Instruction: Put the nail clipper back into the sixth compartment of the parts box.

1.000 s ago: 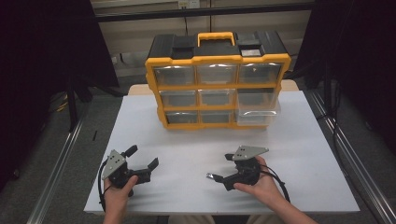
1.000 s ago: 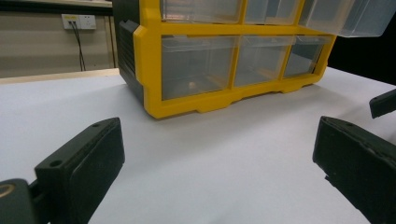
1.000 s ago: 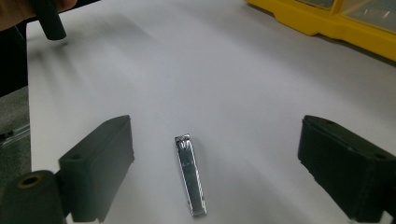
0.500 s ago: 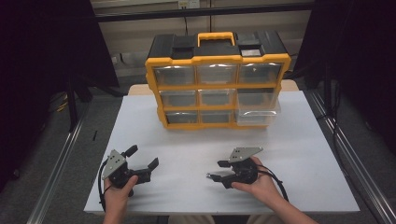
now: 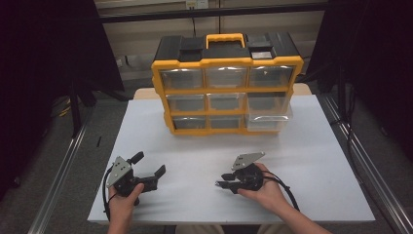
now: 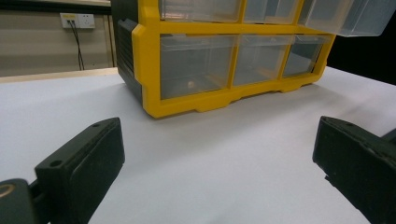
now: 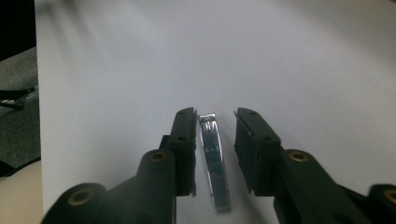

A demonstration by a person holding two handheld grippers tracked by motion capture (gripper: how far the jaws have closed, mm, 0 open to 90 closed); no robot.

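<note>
A silver nail clipper (image 7: 214,158) lies flat on the white table (image 5: 311,165), lengthwise between the jaws of my right gripper (image 7: 215,116). Those jaws have just been closing. The left pad sits right beside the clipper, while a narrow gap still shows at the right pad. From above, my right gripper (image 5: 221,180) points left, low over the table's front right. My left gripper (image 5: 150,163) rests at the front left with its jaws wide apart and nothing between them. In its own view, my left gripper (image 6: 217,140) faces the organizer.
A yellow and black drawer organizer (image 5: 226,83) with clear drawers stands at the back middle of the table. Its bottom right drawer (image 5: 268,122) is pulled out a little. A small pale item (image 6: 190,84) lies in the bottom left drawer. Metal rails (image 5: 360,161) flank the table.
The right gripper's jaws have narrowed from wide apart to close together, and the hand has shifted slightly. The left gripper has stayed still.
</note>
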